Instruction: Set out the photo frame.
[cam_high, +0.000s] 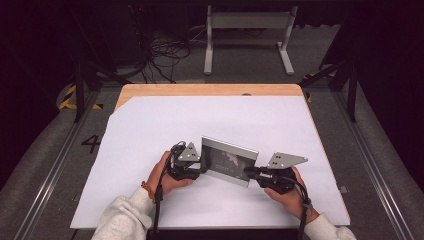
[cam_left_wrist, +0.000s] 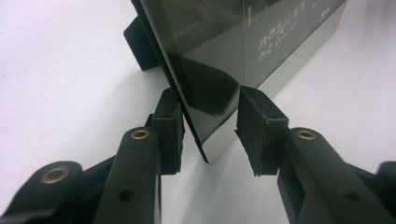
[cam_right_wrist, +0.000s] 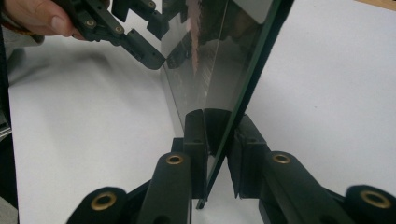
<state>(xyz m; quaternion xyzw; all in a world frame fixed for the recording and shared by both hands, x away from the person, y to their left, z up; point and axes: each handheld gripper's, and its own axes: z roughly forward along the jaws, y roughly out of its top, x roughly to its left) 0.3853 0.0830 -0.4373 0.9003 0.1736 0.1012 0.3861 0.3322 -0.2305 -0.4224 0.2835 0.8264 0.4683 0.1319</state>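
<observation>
A picture frame (cam_high: 229, 161) with a silver border and a dark glass face stands upright on the white sheet (cam_high: 150, 125), near the table's front. My left gripper (cam_high: 199, 169) is at the frame's left end. In the left gripper view its jaws straddle the frame's corner (cam_left_wrist: 219, 140) and stand open (cam_left_wrist: 210, 133), with a small gap at each pad. My right gripper (cam_high: 250, 172) is at the right end. Its pads (cam_right_wrist: 194, 140) press on both sides of the frame's thin edge (cam_right_wrist: 243, 88), so it is shut (cam_right_wrist: 218, 154) on it.
The white sheet covers most of a wooden table (cam_high: 210, 90). Both forearms in light sleeves (cam_high: 125, 217) come in from the front edge. Cables (cam_high: 165, 55) and a white stand (cam_high: 247, 35) are on the floor beyond the table.
</observation>
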